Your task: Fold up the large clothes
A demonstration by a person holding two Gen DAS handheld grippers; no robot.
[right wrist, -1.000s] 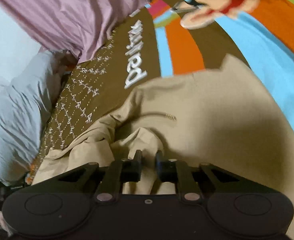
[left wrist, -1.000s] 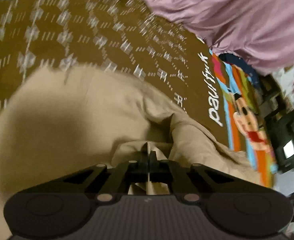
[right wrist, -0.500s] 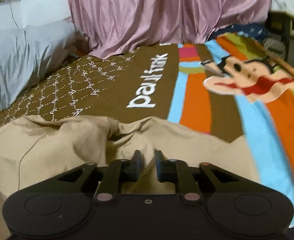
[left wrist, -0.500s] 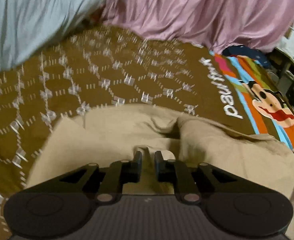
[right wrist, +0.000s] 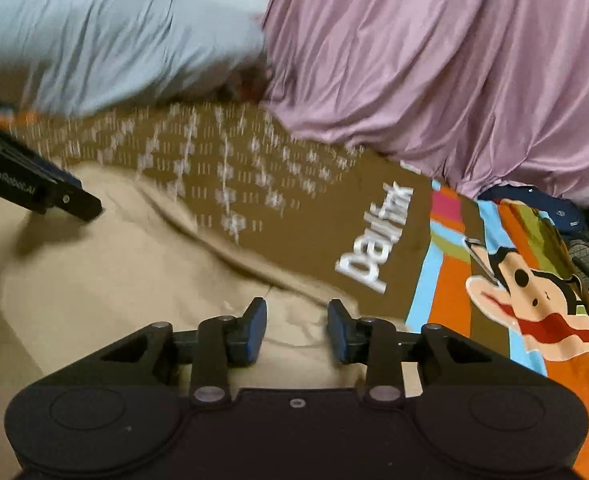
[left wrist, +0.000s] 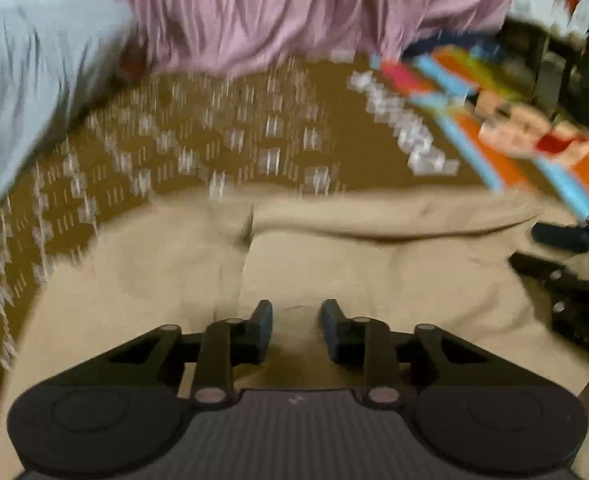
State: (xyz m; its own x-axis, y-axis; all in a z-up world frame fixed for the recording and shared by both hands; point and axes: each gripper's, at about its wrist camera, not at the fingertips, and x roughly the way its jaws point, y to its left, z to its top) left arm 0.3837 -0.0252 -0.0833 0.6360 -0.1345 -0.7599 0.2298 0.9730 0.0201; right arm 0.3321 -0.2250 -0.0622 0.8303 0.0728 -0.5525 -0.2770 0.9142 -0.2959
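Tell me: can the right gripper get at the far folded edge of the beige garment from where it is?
Probably yes. The right gripper is open, hanging over the beige garment, and the folded edge lies just ahead with nothing between. The left gripper sits off to the side.

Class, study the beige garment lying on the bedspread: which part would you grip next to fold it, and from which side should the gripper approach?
Probably the raised far hem fold of the beige garment, approached from the near side, low along the cloth. That ridge stands proud of the bedspread, so open fingers could close around it. Both the left gripper and right gripper are open above flat cloth.
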